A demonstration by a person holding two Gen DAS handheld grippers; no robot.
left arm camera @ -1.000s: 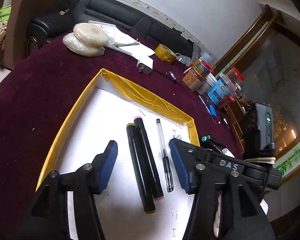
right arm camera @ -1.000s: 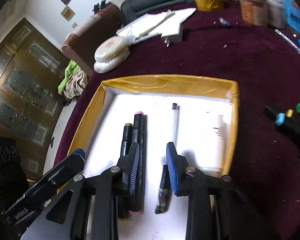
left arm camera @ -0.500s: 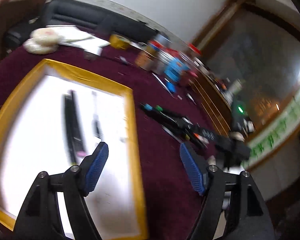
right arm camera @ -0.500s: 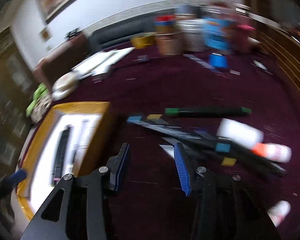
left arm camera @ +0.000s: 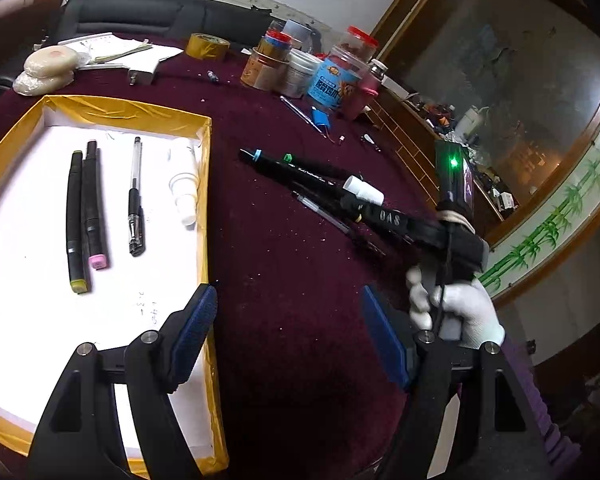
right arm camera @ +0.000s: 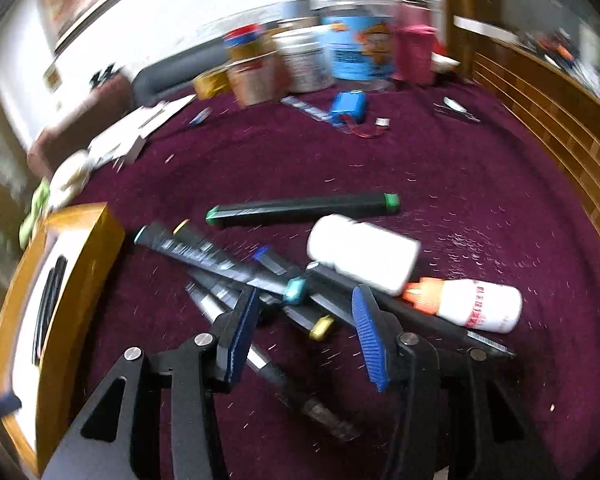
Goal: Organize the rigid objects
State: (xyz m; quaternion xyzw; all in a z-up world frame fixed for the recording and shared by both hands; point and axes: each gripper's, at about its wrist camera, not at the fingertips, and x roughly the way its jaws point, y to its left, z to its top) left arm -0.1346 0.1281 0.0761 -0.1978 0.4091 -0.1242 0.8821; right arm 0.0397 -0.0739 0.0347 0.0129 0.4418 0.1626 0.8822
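Note:
A yellow-rimmed white tray [left arm camera: 206, 184] holds two black markers [left arm camera: 82, 208], a pen [left arm camera: 135, 196] and a white bottle [left arm camera: 184, 184]. On the maroon cloth to its right lies a pile of black markers [right arm camera: 236, 268] with a white bottle [right arm camera: 360, 254], a glue bottle with an orange cap [right arm camera: 468, 306] and a green-capped marker [right arm camera: 304, 208]. My right gripper [right arm camera: 304, 336] is open, empty, just above the pile. My left gripper [left arm camera: 290, 340] is open and empty over the cloth beside the tray's right rim.
Jars and tins [left arm camera: 316, 72] stand at the back with a tape roll [left arm camera: 207, 46], a blue item [right arm camera: 350, 106], papers and a charger [left arm camera: 140, 74]. A wooden cabinet edge [right arm camera: 540, 120] borders the right. The tray also shows at left in the right wrist view [right arm camera: 80, 248].
Both grippers have swung right from over the tray. The right one has left the pen in the tray, opened wider and come over the marker pile. The left stays open.

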